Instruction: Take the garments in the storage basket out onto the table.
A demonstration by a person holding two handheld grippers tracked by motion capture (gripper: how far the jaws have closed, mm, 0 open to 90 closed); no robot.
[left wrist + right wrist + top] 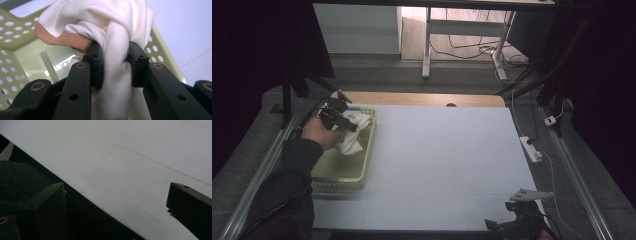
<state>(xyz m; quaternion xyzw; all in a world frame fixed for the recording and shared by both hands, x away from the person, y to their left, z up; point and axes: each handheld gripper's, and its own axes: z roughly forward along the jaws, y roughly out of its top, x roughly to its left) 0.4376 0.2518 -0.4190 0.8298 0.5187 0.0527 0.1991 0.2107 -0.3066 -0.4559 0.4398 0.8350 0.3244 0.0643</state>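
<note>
Item 1, nearest: right gripper (519, 220), at the near right corner of the desk (442, 150), over its front edge; in the right gripper view its fingers (186, 202) stand spread wide with nothing between them, bare pale desk surface beyond. Item 2: left gripper (343, 120), held in the person's left hand (319, 132), over the far end of the basket. Its fingers (96, 63) are pinching a gathered fold of the white cloth (117, 82), pressed in from both sides. Item 3: white cloth, with a tan stitched hem (65, 40); it bunches above the fingers and hangs down between them, so its long axis runs roughly vertical, down toward the basket floor. Whether its lower end touches the floor cannot be told. Item 4: pale green perforated plastic basket (362, 165), at the left side of the desk, long axis running near to far; a grey strip lies on its floor (48, 66). Governing relation: the cloth is already within the left fingers and directly over the basket, the right gripper well apart; judged, any next move belongs to the left hand. Item 5, farthest: floor with cables and a power strip (530, 149) past the desk's right edge.
</note>
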